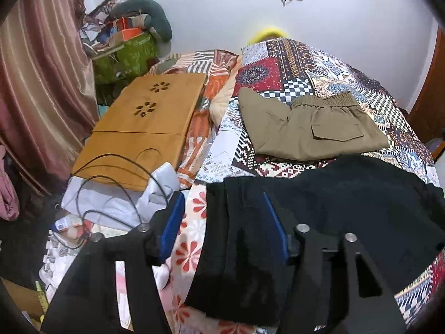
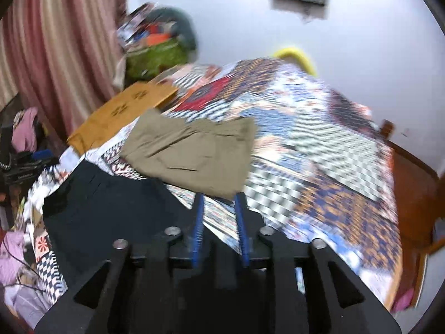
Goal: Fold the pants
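Left wrist: parted left hand-held gripper point(image 1: 222, 222), blue ribbed pads, above folded matte black pants point(image 1: 347, 194).

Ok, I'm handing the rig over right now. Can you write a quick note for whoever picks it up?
Left tongs: open, above the black pants' left edge, not gripping.
Right tongs: open, empty, over the patterned bedspread.
Khaki pants: folded, lying farther back on the bed.
Black pants: nearer, lying folded on the bed; whether another fold is needed I cannot tell.
Left to do: check the black pair, tidy if needed.
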Action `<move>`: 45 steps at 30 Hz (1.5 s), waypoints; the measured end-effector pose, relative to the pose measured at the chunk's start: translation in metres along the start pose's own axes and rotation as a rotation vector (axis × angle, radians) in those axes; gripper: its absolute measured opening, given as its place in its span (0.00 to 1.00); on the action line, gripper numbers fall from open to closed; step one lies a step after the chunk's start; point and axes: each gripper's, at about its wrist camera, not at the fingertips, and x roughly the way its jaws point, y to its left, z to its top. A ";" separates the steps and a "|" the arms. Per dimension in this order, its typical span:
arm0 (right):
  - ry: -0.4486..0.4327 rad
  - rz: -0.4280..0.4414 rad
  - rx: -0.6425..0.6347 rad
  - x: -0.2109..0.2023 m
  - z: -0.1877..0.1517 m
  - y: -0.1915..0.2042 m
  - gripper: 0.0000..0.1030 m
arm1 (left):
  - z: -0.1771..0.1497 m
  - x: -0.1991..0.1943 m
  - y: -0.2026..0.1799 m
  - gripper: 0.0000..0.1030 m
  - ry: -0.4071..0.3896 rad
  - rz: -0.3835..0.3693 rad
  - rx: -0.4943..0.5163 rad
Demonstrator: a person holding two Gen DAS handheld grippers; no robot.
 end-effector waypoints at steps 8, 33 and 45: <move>-0.042 -0.185 0.138 -0.078 -0.064 -0.045 0.39 | -0.044 -0.008 0.007 0.58 0.073 0.003 -0.061; 0.172 -0.299 0.662 -0.093 -0.261 -0.129 0.44 | -0.101 0.029 -0.002 0.59 0.198 0.000 -0.153; 0.124 -0.278 0.590 -0.082 -0.262 -0.117 0.19 | -0.098 0.032 -0.009 0.41 0.204 0.035 -0.114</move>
